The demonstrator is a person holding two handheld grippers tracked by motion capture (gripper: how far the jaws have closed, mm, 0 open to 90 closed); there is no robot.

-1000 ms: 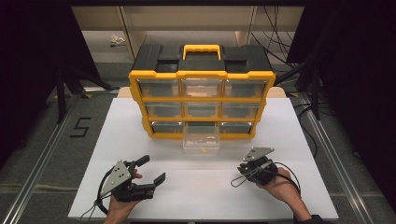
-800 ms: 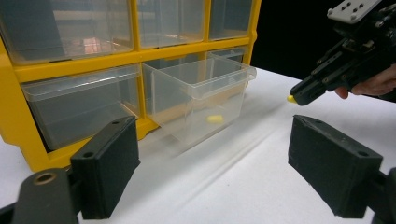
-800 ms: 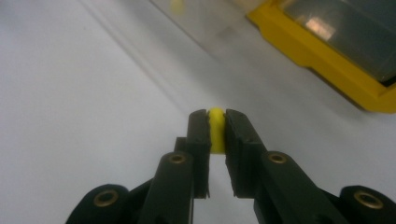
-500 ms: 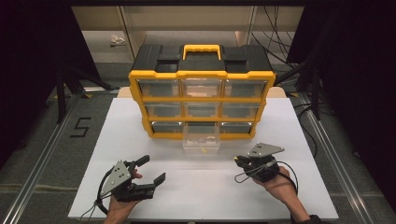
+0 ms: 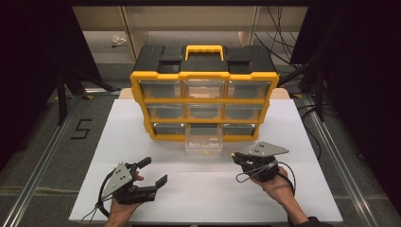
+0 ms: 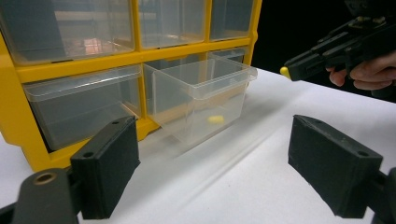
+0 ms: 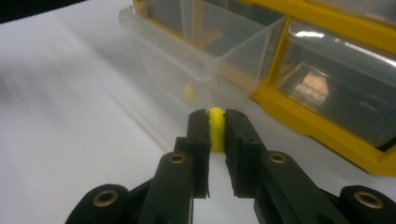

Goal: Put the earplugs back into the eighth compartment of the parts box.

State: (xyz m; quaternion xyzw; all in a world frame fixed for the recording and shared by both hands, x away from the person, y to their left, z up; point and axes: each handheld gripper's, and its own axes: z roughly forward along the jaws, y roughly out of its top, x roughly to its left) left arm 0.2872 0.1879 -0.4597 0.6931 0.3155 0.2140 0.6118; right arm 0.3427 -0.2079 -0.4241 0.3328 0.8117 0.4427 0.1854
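Observation:
A yellow and black organiser (image 5: 204, 80) with clear drawers stands at the back of the white table (image 5: 142, 142). Its bottom middle drawer (image 5: 204, 141) (image 6: 205, 93) (image 7: 196, 51) is pulled out, and a small yellow piece (image 6: 215, 119) (image 7: 188, 91) lies inside. My right gripper (image 5: 235, 157) (image 7: 215, 128) is shut on another small yellow piece (image 7: 215, 126) (image 6: 284, 71), held just right of the drawer's front. My left gripper (image 5: 153, 172) (image 6: 212, 172) stands open at the front left, jaws wide apart, nothing between them.
The other drawers of the organiser are closed. A grey floor with a painted 5 (image 5: 80, 128) lies to the left, metal rails (image 5: 42, 156) run along both table sides, and cables (image 5: 283, 42) trail at the back right.
My right gripper has moved left and forward toward the open drawer, carrying the yellow piece. The left gripper has stayed in place.

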